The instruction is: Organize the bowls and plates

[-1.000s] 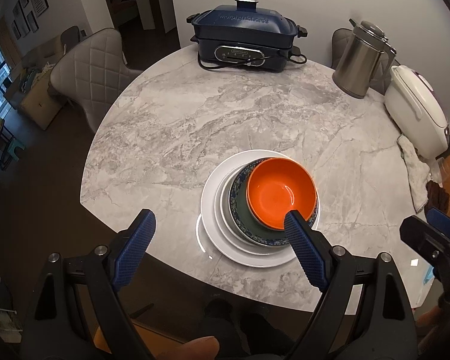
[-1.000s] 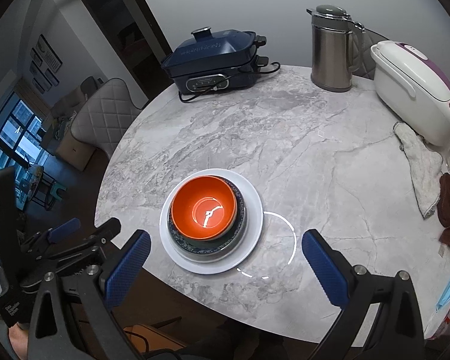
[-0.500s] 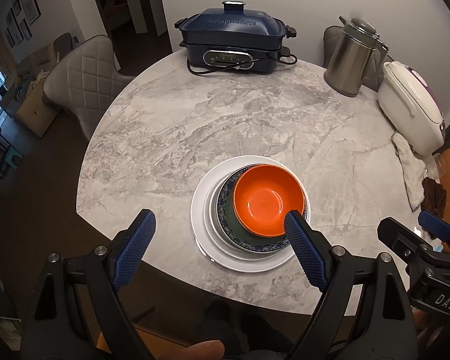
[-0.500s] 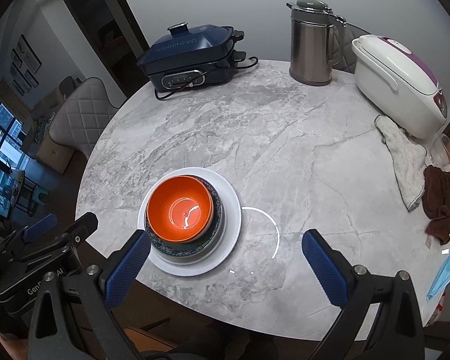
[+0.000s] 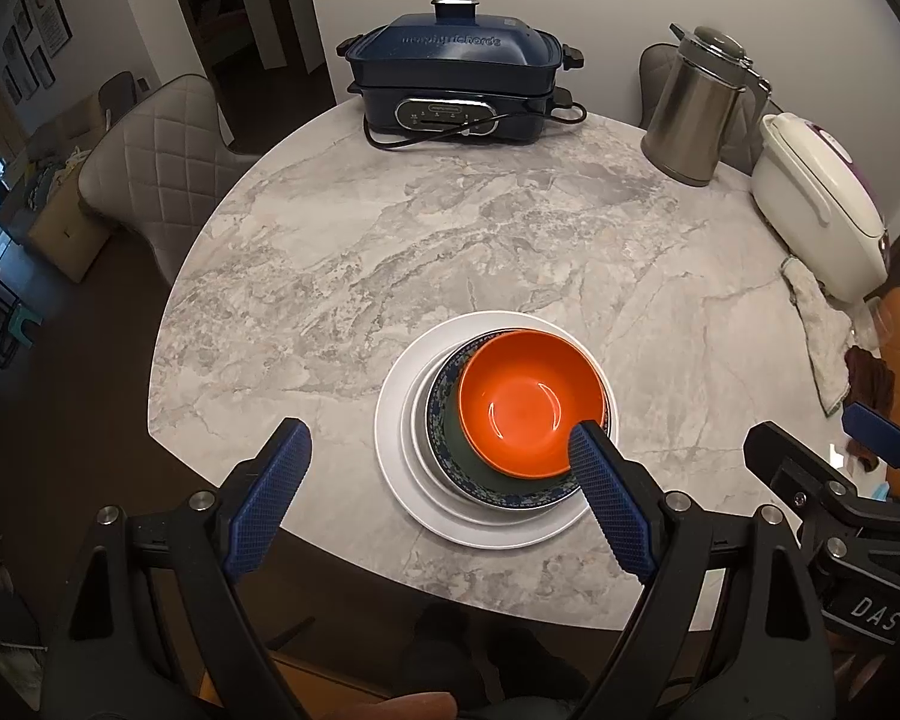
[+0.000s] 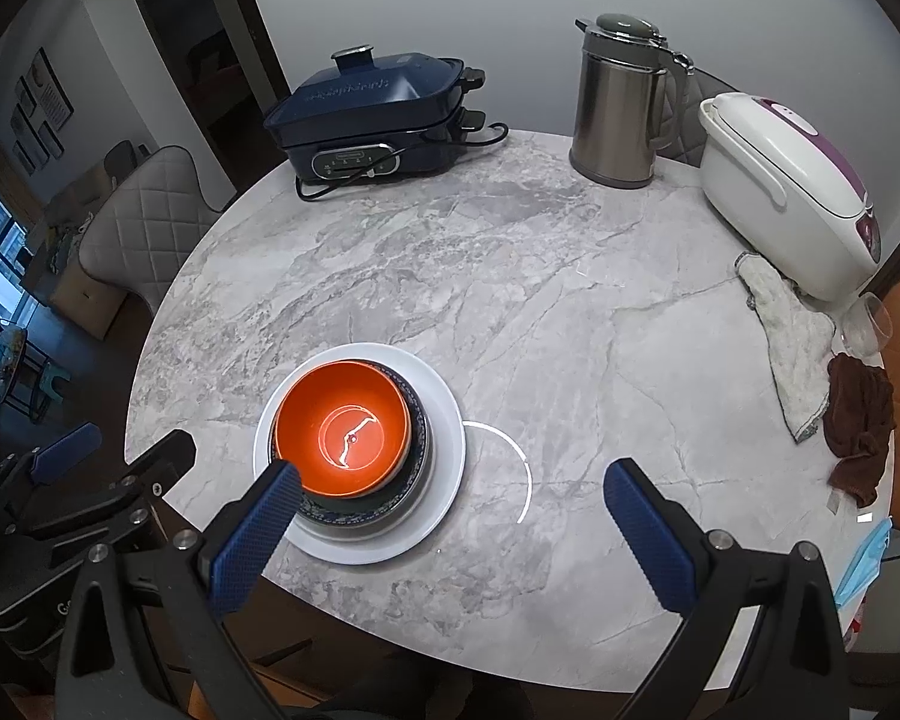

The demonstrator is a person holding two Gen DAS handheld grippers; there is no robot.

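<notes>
Hovering released and empty, the left gripper (image 5: 438, 438) and right gripper (image 6: 450, 477) flank the orange bowl (image 5: 531, 402) stacked on plates (image 5: 396, 450) near the table's (image 5: 360, 252) front edge; grip the rim squarely, lift straight.

Round marble table (image 5: 342, 252): white plate (image 5: 393, 420), cooker (image 5: 456, 78), kettle (image 5: 693, 114), cloths (image 6: 792, 354).

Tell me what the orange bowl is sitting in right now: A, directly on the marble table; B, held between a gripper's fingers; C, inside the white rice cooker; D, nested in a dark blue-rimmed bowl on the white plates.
D: the orange bowl sits nested in the dark blue-rimmed bowl, which rests on the stacked white plates, and neither gripper is closed on it.
</notes>
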